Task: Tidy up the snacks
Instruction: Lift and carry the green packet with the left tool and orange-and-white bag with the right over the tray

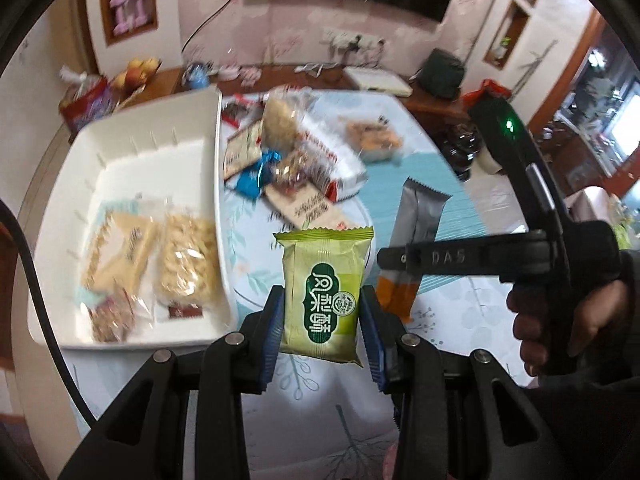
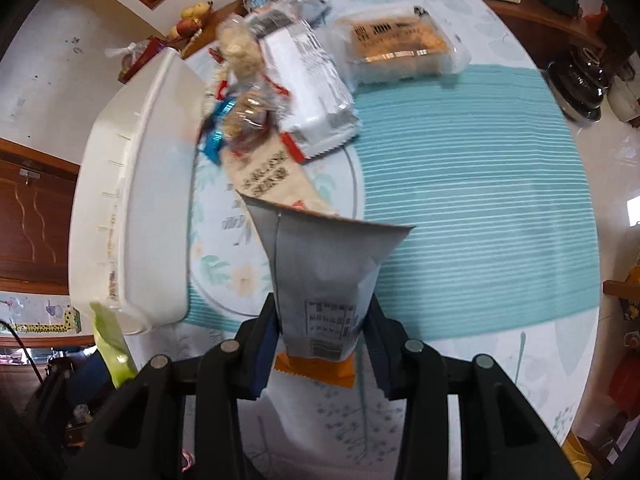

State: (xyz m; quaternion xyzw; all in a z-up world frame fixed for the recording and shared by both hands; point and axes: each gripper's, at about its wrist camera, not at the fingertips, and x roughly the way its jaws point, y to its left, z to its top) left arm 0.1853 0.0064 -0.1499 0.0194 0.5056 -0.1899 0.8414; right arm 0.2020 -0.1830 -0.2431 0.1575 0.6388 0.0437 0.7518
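My left gripper (image 1: 322, 316) is shut on a green pastry packet (image 1: 326, 292) and holds it above the table, just right of the white bin (image 1: 132, 152). The bin holds several wrapped snacks (image 1: 186, 260). My right gripper (image 2: 322, 334) is shut on a silver and orange snack packet (image 2: 324, 280), held above the table; this packet also shows in the left wrist view (image 1: 416, 224). The green packet shows at the lower left of the right wrist view (image 2: 112, 344). A pile of loose snacks (image 1: 288, 156) lies on the table beyond, beside the bin (image 2: 132, 184).
A clear box of biscuits (image 2: 400, 44) lies at the far side of the round table with the teal striped cloth (image 2: 480, 184). A wooden sideboard behind holds fruit (image 1: 138, 72), a bag (image 1: 442, 72) and a white box (image 1: 378, 80). A dark pot (image 2: 580, 84) stands to the right.
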